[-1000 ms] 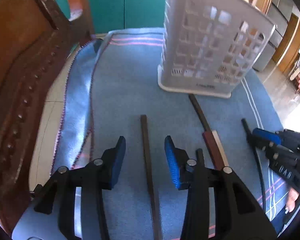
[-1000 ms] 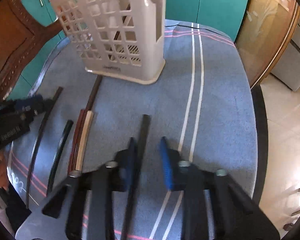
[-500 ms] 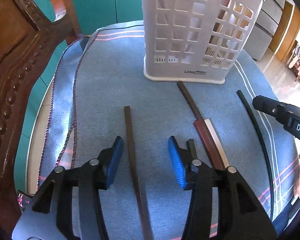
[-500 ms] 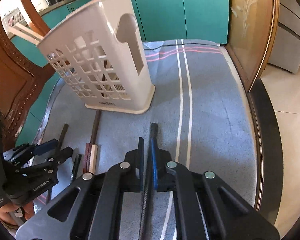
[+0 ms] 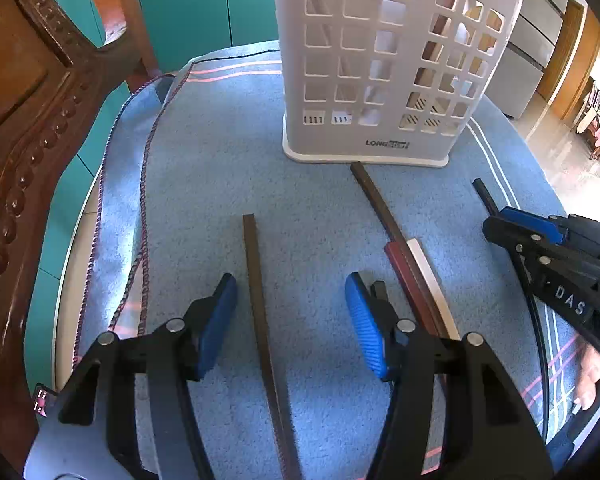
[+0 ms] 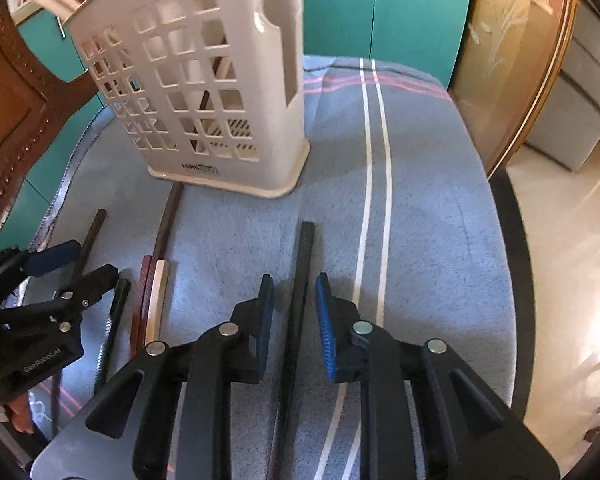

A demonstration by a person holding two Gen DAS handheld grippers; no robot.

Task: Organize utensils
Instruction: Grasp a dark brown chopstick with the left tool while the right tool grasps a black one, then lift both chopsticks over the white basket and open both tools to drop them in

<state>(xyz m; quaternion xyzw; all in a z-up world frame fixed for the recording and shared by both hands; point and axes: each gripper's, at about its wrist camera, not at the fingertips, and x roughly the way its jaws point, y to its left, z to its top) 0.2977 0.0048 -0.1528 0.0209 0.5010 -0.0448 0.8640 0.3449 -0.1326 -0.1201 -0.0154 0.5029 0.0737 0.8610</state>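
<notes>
Two sets of tongs hovering low over a row of stick-like utensils lying lengthwise on a blue cloth (image 5: pixel 220 184) covering the table (image 6: pixel 516 260).

Running up the gap of the right tongs (image 6: pixel 294 292): a black stick (image 6: pixel 304 264), its far tip pointing toward the white slotted basket (image 6: pixel 204 100). Blue pads (image 6: pixel 325 320) standing slightly apart, flanking the stick closely with a sliver of space on each side, not clamping it.

Passing between the fingers of the left tongs (image 5: pixel 290 312): a dark brown stick (image 5: pixel 256 280), sitting nearer the left pad than the right. Jaws spread wide, touching nothing.

Lying between the two sticks:
- a long brown stick (image 5: pixel 374 200), far end almost touching the basket's base;
- a reddish stick (image 5: pixel 404 276) and a white one (image 5: pixel 430 276) side by side, touching, overlapping the long brown stick's near end;
- a short black piece (image 5: pixel 379 289), mostly hiding behind the left tongs' right finger.

Standing upright at the far side of the cloth, just beyond the stick tips: the basket, with a few sticks showing through its openings.

Rising at the far left beside the table: a carved wooden chair (image 5: pixel 28 120). Showing behind everything: teal cabinet doors (image 5: pixel 188 0).
</notes>
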